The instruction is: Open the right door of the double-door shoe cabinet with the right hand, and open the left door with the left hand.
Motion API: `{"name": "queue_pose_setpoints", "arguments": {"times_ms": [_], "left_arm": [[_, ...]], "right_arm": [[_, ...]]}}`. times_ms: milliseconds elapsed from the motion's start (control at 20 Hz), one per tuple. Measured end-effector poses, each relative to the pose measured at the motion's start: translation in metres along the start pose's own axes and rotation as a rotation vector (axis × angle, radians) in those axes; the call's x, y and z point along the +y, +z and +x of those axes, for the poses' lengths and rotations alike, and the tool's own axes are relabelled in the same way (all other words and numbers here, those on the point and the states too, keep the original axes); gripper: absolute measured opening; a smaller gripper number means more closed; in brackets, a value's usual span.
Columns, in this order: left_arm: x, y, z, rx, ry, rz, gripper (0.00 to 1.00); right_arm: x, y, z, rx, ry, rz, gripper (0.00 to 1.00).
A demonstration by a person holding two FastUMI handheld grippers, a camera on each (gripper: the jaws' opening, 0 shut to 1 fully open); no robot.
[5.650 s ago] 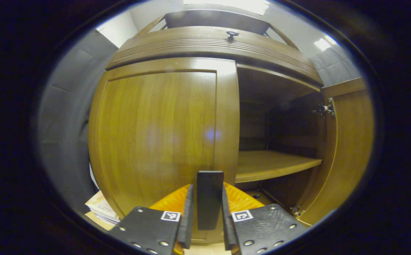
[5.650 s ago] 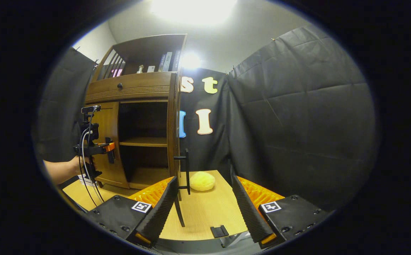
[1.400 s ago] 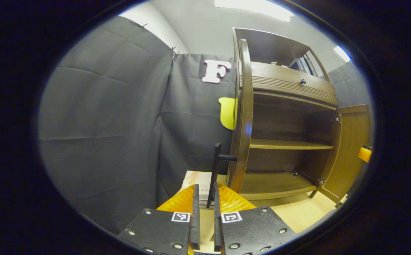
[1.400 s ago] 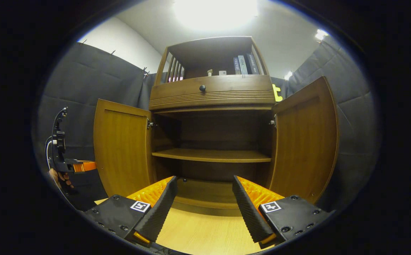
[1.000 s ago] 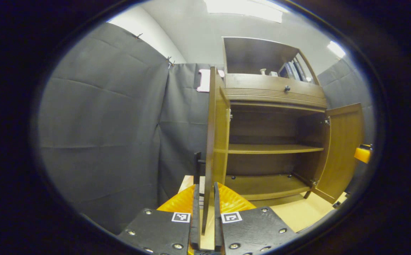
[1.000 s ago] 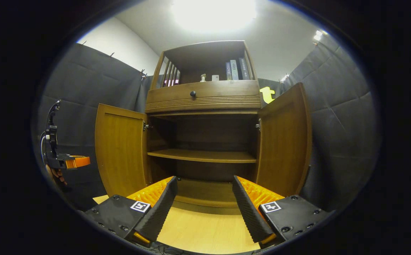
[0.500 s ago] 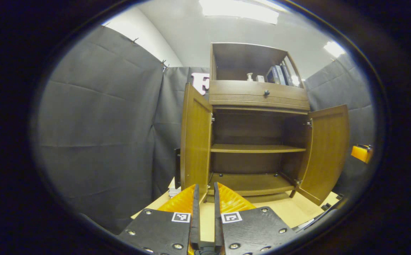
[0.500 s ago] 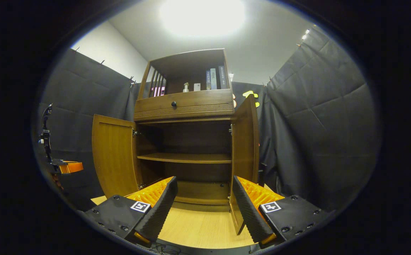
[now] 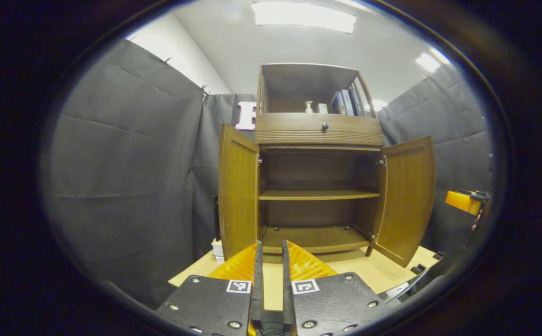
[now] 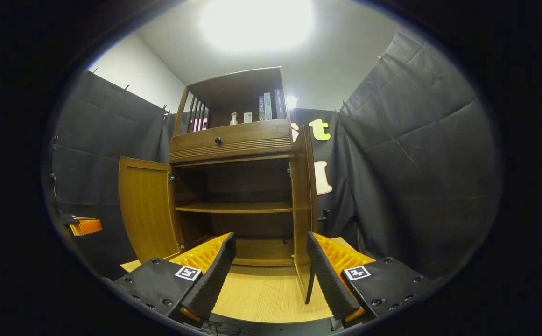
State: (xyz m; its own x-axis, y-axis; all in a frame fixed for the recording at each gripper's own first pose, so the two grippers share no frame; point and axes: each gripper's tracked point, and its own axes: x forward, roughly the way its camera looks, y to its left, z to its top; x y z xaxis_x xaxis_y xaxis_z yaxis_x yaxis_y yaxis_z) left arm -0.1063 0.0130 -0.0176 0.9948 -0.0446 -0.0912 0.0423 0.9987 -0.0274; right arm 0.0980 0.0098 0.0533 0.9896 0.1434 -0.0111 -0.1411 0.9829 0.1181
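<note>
Both grippers have backed off from the shoe cabinet [image 9: 320, 135] since a second ago, and its left door [image 9: 237, 191] and right door [image 9: 407, 196] stand swung wide on the tabletop [image 10: 261, 294]. I judge the task done (only a retreat remains). Left gripper [image 9: 271, 284] jaws are nearly together on nothing; right gripper [image 10: 271, 275] jaws are spread, its door's edge just ahead.

Both the left gripper [image 9: 271, 280] and the right gripper [image 10: 271, 275] carry black screw-studded plates with small square black-and-white markers, backed by ribbed orange housings.
</note>
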Motion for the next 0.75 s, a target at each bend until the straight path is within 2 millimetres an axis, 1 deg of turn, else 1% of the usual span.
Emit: {"name": "queue_pose_setpoints", "arguments": {"times_ms": [50,100,150,250,350,400,450,600,650,700,750], "left_arm": [[0.001,-0.001,-0.003,0.001,0.005,0.000,0.18],[0.001,-0.003,-0.003,0.001,0.014,0.002,0.17],[0.001,-0.004,-0.004,0.001,0.017,0.004,0.17],[0.001,-0.005,-0.004,0.003,0.021,-0.003,0.18],[0.005,-0.006,-0.004,0.003,0.024,-0.011,0.18],[0.005,-0.006,-0.003,0.002,0.030,-0.012,0.18],[0.007,-0.008,-0.002,0.003,0.031,-0.014,0.18],[0.009,-0.010,-0.001,0.007,0.039,-0.011,0.18],[0.009,-0.011,-0.002,0.007,0.040,-0.010,0.18],[0.009,-0.011,0.000,0.006,0.043,-0.012,0.18],[0.012,-0.010,0.003,0.009,0.056,-0.007,0.18]], "right_arm": [[0.000,0.000,-0.001,0.001,0.000,0.002,0.92],[0.000,0.001,-0.002,0.000,0.001,0.006,0.92],[0.000,0.001,-0.003,-0.002,0.001,0.008,0.95],[0.000,0.001,-0.004,-0.002,0.003,0.008,0.95],[0.000,0.001,-0.005,-0.001,0.004,0.004,0.95],[0.000,0.001,-0.005,0.001,0.005,0.004,0.92],[0.001,0.000,-0.005,0.002,0.006,0.005,0.95],[0.002,-0.001,-0.004,0.007,0.009,0.003,0.95],[0.002,-0.001,-0.005,0.009,0.009,0.000,0.92],[0.002,-0.001,-0.005,0.010,0.010,-0.002,0.95],[0.003,-0.001,-0.005,0.010,0.011,-0.005,0.95]]}}
